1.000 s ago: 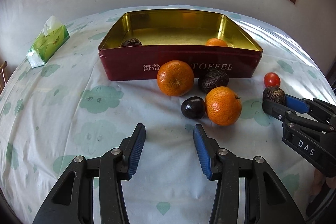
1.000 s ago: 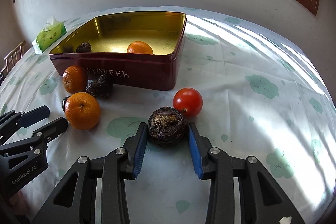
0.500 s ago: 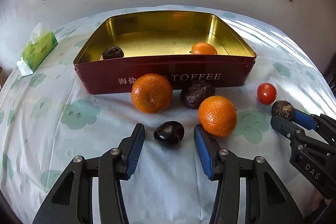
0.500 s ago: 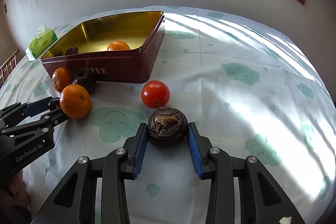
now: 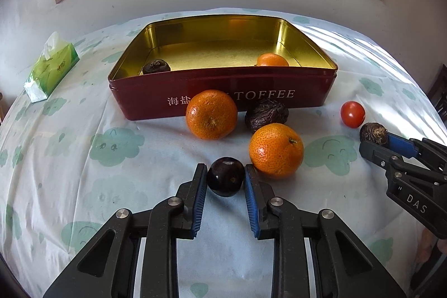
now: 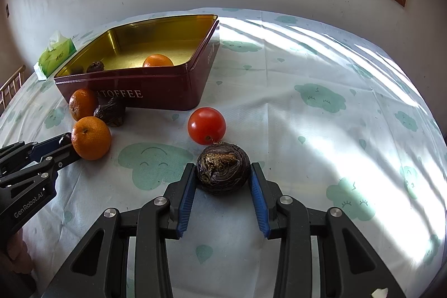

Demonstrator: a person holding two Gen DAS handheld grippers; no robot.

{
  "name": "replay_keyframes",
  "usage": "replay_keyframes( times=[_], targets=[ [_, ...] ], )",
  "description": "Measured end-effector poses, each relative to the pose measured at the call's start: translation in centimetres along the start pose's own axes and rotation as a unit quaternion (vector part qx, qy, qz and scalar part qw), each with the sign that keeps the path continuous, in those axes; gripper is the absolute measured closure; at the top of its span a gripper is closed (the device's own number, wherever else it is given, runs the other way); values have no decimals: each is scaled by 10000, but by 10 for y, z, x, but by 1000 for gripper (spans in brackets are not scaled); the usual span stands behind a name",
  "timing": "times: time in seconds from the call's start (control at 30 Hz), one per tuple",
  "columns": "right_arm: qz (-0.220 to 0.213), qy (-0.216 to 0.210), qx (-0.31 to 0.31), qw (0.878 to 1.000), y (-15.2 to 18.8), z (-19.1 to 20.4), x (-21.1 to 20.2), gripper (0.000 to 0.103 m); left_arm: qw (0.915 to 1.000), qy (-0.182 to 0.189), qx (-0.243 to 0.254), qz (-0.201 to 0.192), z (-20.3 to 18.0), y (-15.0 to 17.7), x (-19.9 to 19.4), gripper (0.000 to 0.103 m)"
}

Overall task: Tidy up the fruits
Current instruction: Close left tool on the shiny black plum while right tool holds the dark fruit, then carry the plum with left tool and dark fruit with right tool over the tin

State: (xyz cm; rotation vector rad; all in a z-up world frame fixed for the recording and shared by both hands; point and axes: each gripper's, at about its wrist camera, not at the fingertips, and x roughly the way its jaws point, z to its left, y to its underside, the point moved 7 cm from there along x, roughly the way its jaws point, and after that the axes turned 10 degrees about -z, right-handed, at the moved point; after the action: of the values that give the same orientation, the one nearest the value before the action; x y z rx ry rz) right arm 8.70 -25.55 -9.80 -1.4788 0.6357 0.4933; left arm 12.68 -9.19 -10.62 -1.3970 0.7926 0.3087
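My left gripper (image 5: 225,175) is shut on a dark plum (image 5: 225,176) on the tablecloth, next to an orange (image 5: 276,150). My right gripper (image 6: 222,175) is shut on a wrinkled brown fruit (image 6: 222,171), just in front of a red tomato (image 6: 206,125). A second orange (image 5: 211,114) and another wrinkled brown fruit (image 5: 266,112) lie against the red TOFFEE tin (image 5: 307,94). Inside the tin are one orange (image 5: 272,60) and one wrinkled fruit (image 5: 156,66).
A green tissue pack (image 5: 51,67) lies at the far left of the table. A white wall and a wood-framed window are behind the table. A chair back (image 6: 11,85) shows past the table's left edge.
My left gripper moved forward around the dark plum and closed on it. My right gripper kept its hold on the wrinkled fruit and shifted slightly relative to the tin.
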Motion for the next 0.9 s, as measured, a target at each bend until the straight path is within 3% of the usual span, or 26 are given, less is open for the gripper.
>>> replay_keyframes(
  times=[0.33, 0.9],
  targets=[
    [3, 33, -41, 10000, 0, 0, 0, 67, 9999, -113, 80, -10, 0, 7, -11, 76],
    [-6, 107, -140, 9998, -1, 1, 0, 68, 9995, -222, -205, 2, 18, 9, -19, 76]
  ],
)
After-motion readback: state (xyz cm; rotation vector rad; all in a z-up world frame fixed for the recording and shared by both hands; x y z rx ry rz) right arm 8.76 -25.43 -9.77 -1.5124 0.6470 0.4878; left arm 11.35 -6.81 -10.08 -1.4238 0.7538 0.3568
